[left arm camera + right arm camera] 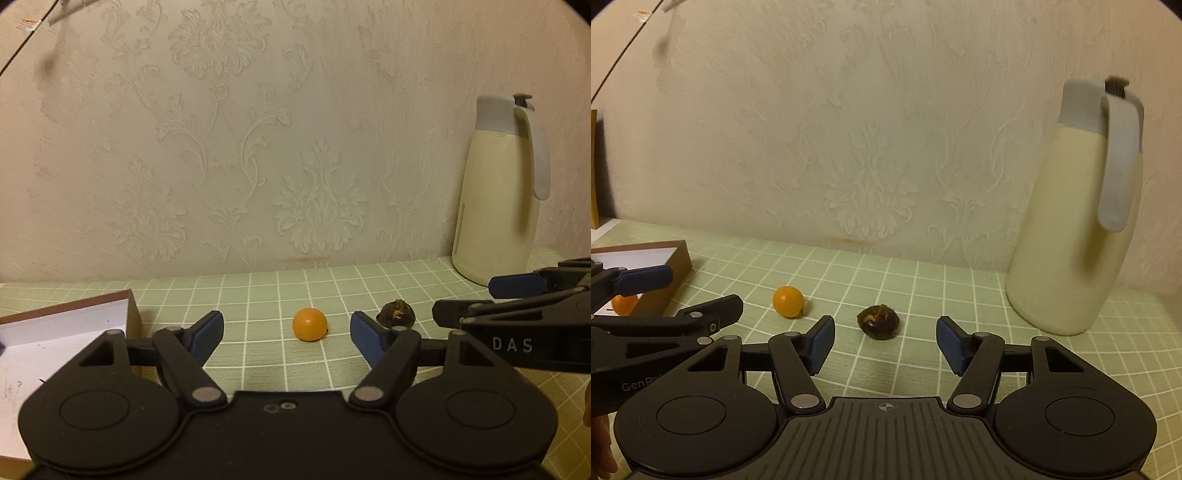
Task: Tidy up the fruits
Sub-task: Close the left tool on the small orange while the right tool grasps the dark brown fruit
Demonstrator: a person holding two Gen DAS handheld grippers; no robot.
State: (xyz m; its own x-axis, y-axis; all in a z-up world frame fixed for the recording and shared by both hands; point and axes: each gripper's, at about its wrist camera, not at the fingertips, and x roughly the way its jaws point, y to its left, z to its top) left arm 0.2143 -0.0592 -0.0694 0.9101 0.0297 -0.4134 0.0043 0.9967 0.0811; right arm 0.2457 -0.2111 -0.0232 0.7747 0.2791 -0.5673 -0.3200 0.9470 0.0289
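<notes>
Left gripper (287, 332) nearest in its own view: jaws part open, blue pads either side of empty air, nothing held. The orange fruit (310, 324) sits on the cloth just beyond the pad tips, roughly centred between them, not touched. Judged as lined up for a pick.

Right gripper (885, 341) same story: jaws part open, empty, pads wide of the dark brown fruit (878, 321), which lies on the cloth just ahead, centred in the gap. No contact. Looks like a two-handed approach, one fruit per claw.

The two fruits lie near each other on the green checked tablecloth (258, 295), orange one to the left, brown one to the right. The grippers come in side by side, so each shows in the other's view at the edge.

Left of the fruits: open cardboard box (66, 325), white inside. Right wrist view shows a second orange fruit (624, 303) already in it, partly hidden behind the left claw. Probably the sorting target, hence its place within reach.

Further back right: cream jug (1067, 229) with grey handle, against the patterned wallpaper (258, 147). Not part of the job, but close to the right hand's path; could get bumped.
</notes>
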